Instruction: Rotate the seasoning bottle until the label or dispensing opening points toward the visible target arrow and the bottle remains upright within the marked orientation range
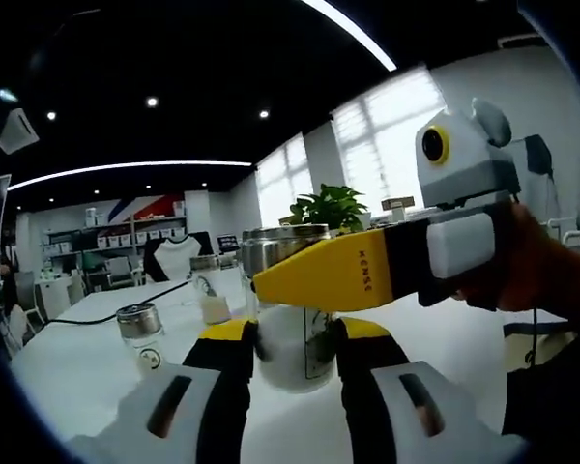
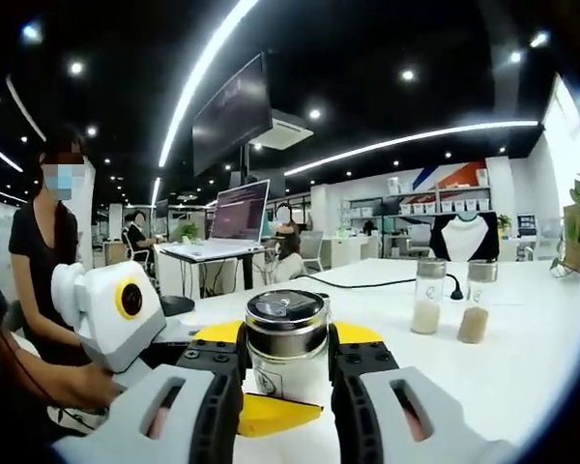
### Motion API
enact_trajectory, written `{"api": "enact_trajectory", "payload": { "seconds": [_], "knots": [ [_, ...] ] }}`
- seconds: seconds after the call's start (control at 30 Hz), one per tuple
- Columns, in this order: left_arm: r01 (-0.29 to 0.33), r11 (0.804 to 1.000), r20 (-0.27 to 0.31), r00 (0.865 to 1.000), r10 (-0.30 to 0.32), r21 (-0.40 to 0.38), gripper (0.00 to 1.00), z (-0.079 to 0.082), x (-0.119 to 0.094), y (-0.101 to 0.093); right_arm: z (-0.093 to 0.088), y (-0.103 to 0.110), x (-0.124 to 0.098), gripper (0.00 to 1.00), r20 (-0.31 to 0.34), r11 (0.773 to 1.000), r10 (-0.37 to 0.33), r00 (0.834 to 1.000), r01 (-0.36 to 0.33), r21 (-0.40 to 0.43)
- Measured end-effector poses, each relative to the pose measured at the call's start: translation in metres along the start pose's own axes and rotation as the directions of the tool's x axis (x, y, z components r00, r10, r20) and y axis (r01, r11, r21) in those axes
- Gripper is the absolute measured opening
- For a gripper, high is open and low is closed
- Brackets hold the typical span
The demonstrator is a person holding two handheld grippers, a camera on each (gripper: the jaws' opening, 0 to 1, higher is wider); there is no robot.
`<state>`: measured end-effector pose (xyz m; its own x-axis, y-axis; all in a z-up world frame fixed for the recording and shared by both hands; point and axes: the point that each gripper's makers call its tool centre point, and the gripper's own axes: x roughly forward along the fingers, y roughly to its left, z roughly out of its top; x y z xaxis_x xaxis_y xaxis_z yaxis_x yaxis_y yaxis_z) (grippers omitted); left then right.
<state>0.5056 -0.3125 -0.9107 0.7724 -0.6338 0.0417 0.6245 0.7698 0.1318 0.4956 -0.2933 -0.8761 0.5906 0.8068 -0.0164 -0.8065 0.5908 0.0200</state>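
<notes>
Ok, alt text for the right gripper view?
The right gripper has its jaws on either side of a steel-lidded seasoning bottle on a white table; the left gripper comes in from the left, and two small shakers stand behind.

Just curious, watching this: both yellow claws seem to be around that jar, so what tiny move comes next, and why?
Probably a slow twist of the lid end. The left gripper brackets the seasoning bottle low; the right gripper brackets its metal cap. No target arrow is visible, so turn gently, keeping it upright.
</notes>
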Motion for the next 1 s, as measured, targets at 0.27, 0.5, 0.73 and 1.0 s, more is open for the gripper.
{"api": "enact_trajectory", "payload": {
  "seconds": [0.27,0.5,0.73,1.0],
  "knots": [
    [-0.01,0.998,-0.05,0.999,0.014,0.068,0.5,-0.005,0.001,0.002,-0.003,-0.012,0.011,0.3,-0.007,1.0,-0.01,1.0,0.01,0.028],
    [-0.039,0.999,-0.061,0.997,0.04,0.022,0.68,-0.006,0.0,0.013,-0.004,-0.033,0.021,0.3,0.009,0.997,-0.007,1.0,0.006,0.074],
    [-0.066,0.998,-0.077,0.995,0.067,0.011,0.96,-0.009,-0.001,0.021,-0.013,-0.057,0.038,0.3,-0.022,0.998,-0.023,1.0,0.024,0.05],
    [-0.073,0.997,-0.088,0.994,0.07,-0.032,1.0,-0.007,-0.006,0.029,-0.032,-0.08,0.058,0.3,-0.078,0.998,-0.022,0.997,0.026,0.058]
  ]
}}
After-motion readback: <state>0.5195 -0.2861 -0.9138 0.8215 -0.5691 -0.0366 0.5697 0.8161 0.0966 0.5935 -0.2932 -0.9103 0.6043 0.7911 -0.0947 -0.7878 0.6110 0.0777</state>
